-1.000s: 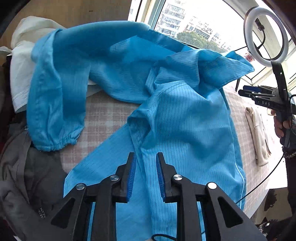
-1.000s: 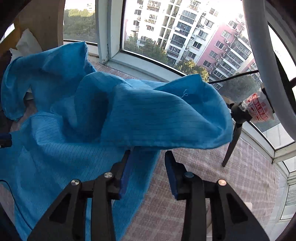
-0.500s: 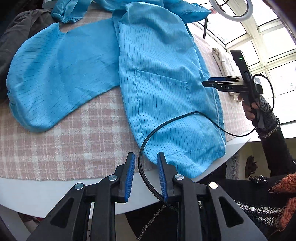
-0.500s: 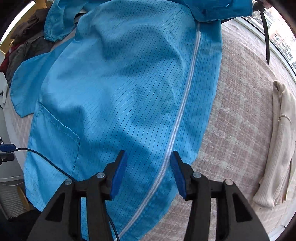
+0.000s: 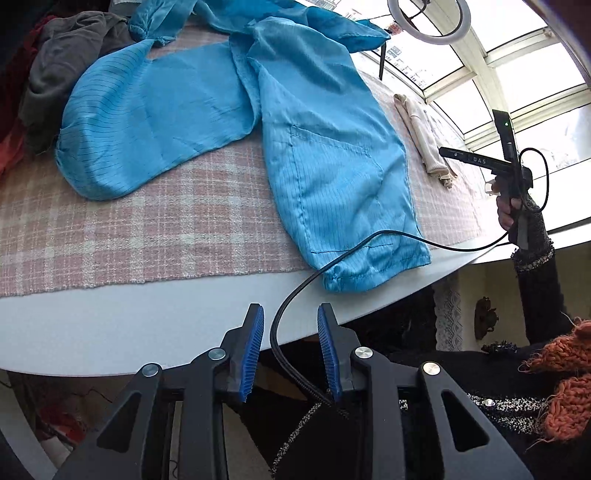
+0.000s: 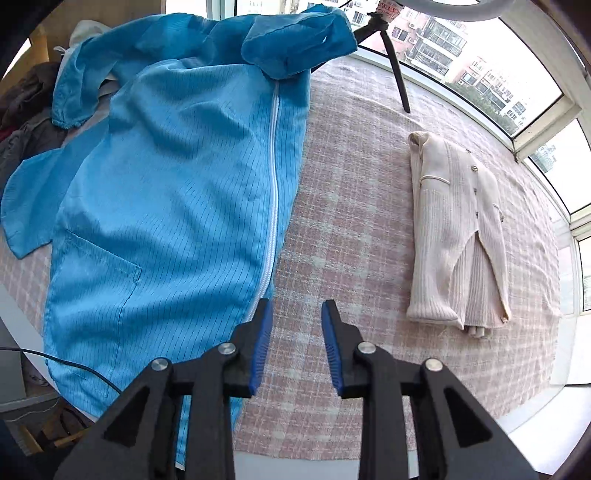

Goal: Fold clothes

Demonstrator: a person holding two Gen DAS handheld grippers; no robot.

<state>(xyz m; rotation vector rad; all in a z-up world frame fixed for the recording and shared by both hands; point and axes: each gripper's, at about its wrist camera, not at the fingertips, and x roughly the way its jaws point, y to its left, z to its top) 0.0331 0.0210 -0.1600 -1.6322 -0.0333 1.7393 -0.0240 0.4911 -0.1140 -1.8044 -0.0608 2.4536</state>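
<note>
Blue jacket [image 6: 177,192] lies spread on the pink checked cloth [image 6: 351,229] that covers the tabletop [image 5: 129,325], filling the left half of the right wrist view; its white zipper [image 6: 273,177] runs from upper centre down toward the left finger of the right tool [image 6: 297,347]. One sleeve [image 5: 147,122] lies flat at upper left of the left wrist view, cuff rounded, resting on the cloth. A patch pocket [image 5: 332,162] shows on the front panel; the hem corner [image 5: 354,280] reaches past the cloth edge onto the bare white rim of the tabletop. The collar end [image 6: 295,40] is bunched at top centre, beside a black tripod leg [image 6: 397,77]. Folded cream cardigan [image 6: 458,236] sits well apart from the jacket, right of centre. Dark and grey clothes [image 5: 62,62] piled at upper left. Left tool [image 5: 290,350] hangs off the near edge of the tabletop, fingers parted, no fabric between them; a black cable [image 5: 332,266] loops through the gap and across the jacket hem toward the right side. Right tool over the bare cloth just beside the jacket's zipper edge, its jaws easing inward at this moment, gripping nothing. In the left wrist view the right tool appears at far right, carried by a hand [image 5: 509,214] in a dark knit sleeve [image 5: 535,266]. Ring light [image 5: 424,18] at top, against the window.
</note>
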